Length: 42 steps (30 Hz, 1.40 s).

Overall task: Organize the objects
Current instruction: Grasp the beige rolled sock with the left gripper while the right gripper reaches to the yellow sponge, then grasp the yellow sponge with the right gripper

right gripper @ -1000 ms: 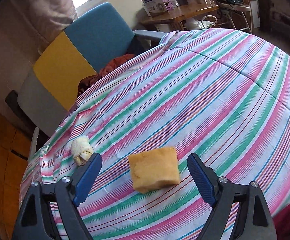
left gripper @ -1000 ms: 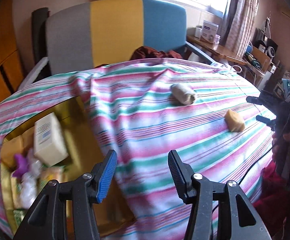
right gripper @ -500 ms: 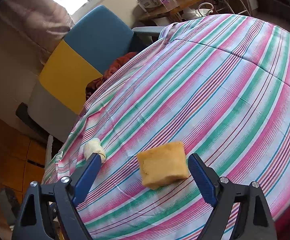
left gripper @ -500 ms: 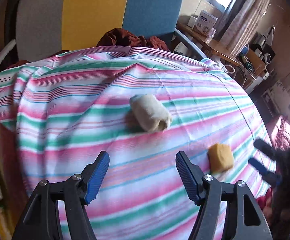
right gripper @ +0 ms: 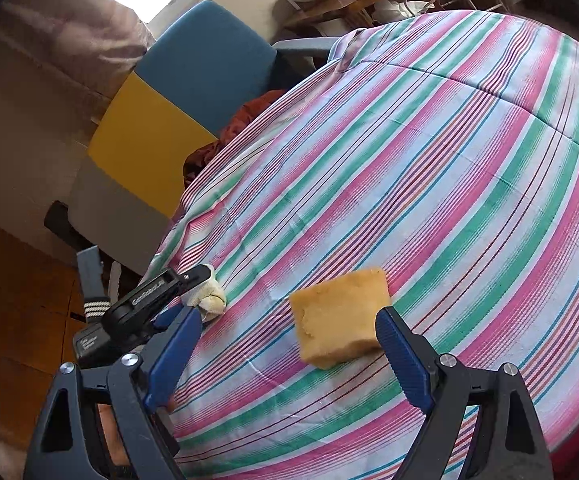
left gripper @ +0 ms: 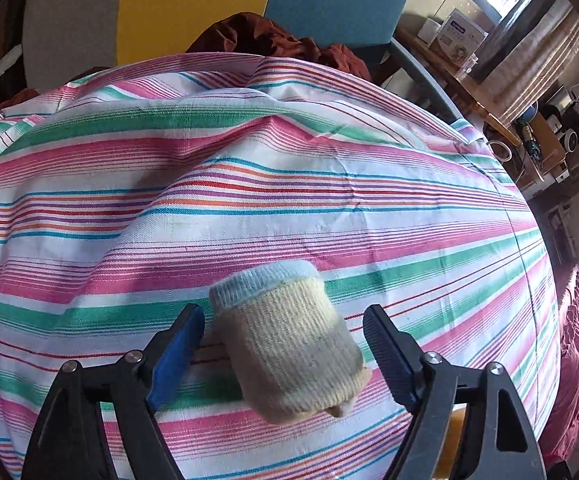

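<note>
Straddling the rolled sock (left gripper: 289,340) on the striped bed cover (left gripper: 289,184), the left gripper (left gripper: 283,342) stands wide open, pads clear of it. The right gripper (right gripper: 289,350), equally spread, flanks the yellow sponge (right gripper: 339,316), its right pad just beside one edge.

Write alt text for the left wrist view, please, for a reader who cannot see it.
A rolled cream knitted sock with a pale blue cuff lies on a pink, green and white striped cloth, between the open blue-padded fingers of the left gripper. Behind stands a grey, yellow and blue chair.
</note>
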### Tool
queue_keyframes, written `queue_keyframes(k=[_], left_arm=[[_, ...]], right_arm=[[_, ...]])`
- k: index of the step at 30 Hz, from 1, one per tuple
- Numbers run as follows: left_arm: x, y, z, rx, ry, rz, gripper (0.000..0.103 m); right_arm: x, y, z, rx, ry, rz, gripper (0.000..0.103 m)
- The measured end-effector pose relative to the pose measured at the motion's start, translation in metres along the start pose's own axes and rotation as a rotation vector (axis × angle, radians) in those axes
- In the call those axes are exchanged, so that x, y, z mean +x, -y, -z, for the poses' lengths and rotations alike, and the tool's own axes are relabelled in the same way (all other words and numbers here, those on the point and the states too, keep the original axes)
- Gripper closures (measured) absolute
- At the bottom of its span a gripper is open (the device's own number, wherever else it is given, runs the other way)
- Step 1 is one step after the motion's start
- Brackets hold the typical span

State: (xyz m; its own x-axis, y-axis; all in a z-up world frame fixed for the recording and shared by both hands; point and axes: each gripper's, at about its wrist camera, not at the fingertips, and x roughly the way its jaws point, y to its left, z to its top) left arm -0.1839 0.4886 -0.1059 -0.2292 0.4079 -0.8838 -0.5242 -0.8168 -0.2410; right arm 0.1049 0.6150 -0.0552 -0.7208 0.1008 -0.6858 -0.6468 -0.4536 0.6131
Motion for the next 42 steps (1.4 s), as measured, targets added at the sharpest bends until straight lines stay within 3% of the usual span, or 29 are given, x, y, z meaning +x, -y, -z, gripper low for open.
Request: queue_keyframes(k=[1,4,9,16,22,38,40,41,42], left_arm=[[-0.003,0.001,0.002,0.025,0.017,0.008,0.043],[-0.017,-0.003,0.015,0.06,0.023,0.042,0.046],[-0.055,-0.006,0.066,0.166,0.044,0.036,0.046],[-0.095,-0.021,0.157,0.259,-0.007,0.056,0.046],[-0.126,-0.033,0.207,0.334,0.004,0.059,0.046],[-0.167,-0.067,0.24,0.29,0.075,0.113,0.046],[-0.172,-0.07,0.245,0.282,0.078,0.118,0.046],[-0.175,-0.071,0.246,0.28,0.083,0.118,0.046],[-0.178,-0.072,0.247,0.279,0.09,0.117,0.046]], right_arm=[[0.001,0.0,0.0,-0.001,0.0,0.002,0.014],[-0.001,0.004,-0.001,0.013,0.01,0.012,0.014],[-0.002,0.01,-0.002,0.034,0.024,0.031,0.014],[-0.002,0.017,-0.005,0.051,0.04,0.096,0.014],[0.014,0.011,-0.003,-0.01,-0.002,0.176,0.014],[0.063,-0.015,0.016,-0.316,-0.096,0.4,0.014],[0.07,-0.015,0.017,-0.35,-0.106,0.431,0.018],[0.075,-0.017,0.018,-0.365,-0.116,0.438,0.031],[0.078,-0.017,0.019,-0.384,-0.133,0.437,0.037]])
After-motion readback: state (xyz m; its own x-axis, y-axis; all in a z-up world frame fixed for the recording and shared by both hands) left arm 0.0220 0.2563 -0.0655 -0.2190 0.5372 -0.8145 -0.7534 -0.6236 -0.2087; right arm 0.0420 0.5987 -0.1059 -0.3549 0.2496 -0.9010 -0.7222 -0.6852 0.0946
